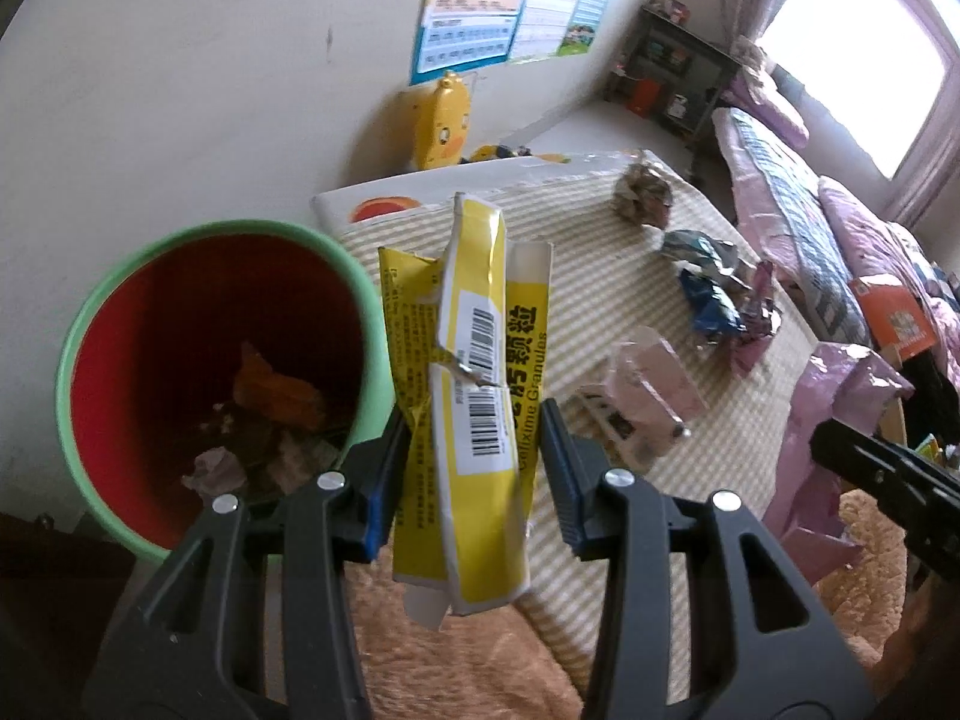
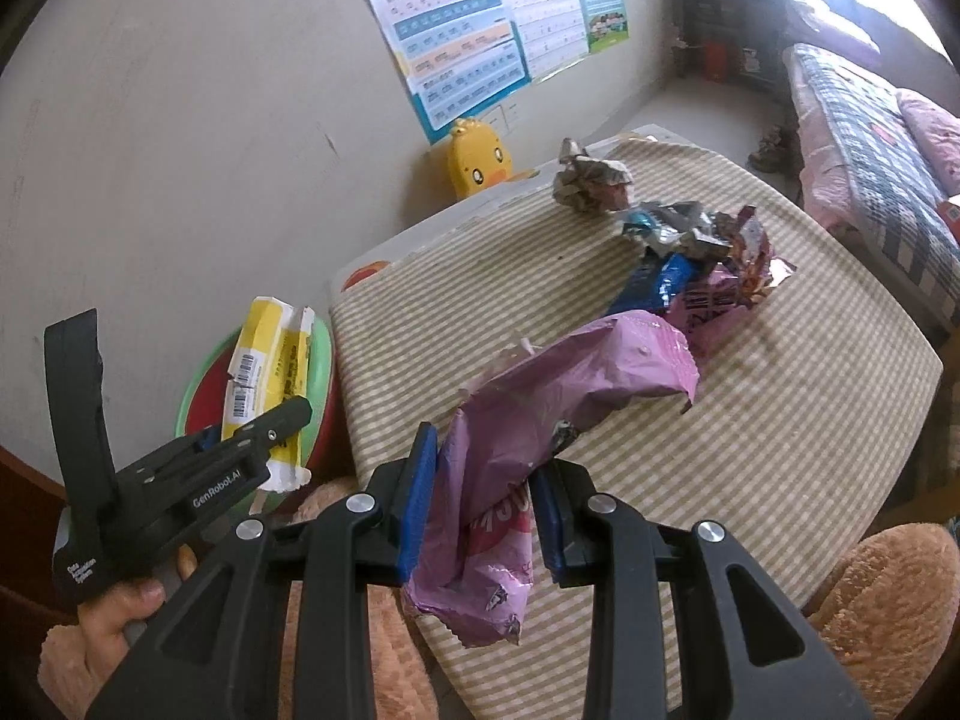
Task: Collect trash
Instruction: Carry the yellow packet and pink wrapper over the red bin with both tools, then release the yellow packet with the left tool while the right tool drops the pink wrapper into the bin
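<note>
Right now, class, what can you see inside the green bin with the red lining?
Inside the green bin lie an orange wrapper, pale crumpled paper and darker scraps. The left gripper and its yellow medicine box cover the bin's right side.

- The flattened yellow box (image 1: 474, 396), held between the left gripper (image 1: 474, 462) fingers, reads "Cefixime Granules" beside Chinese characters and two barcodes.
- The left gripper body reads "GenRobot.AI" in the right wrist view.
- Wall poster (image 2: 474, 30) print beyond: too small to read.
</note>
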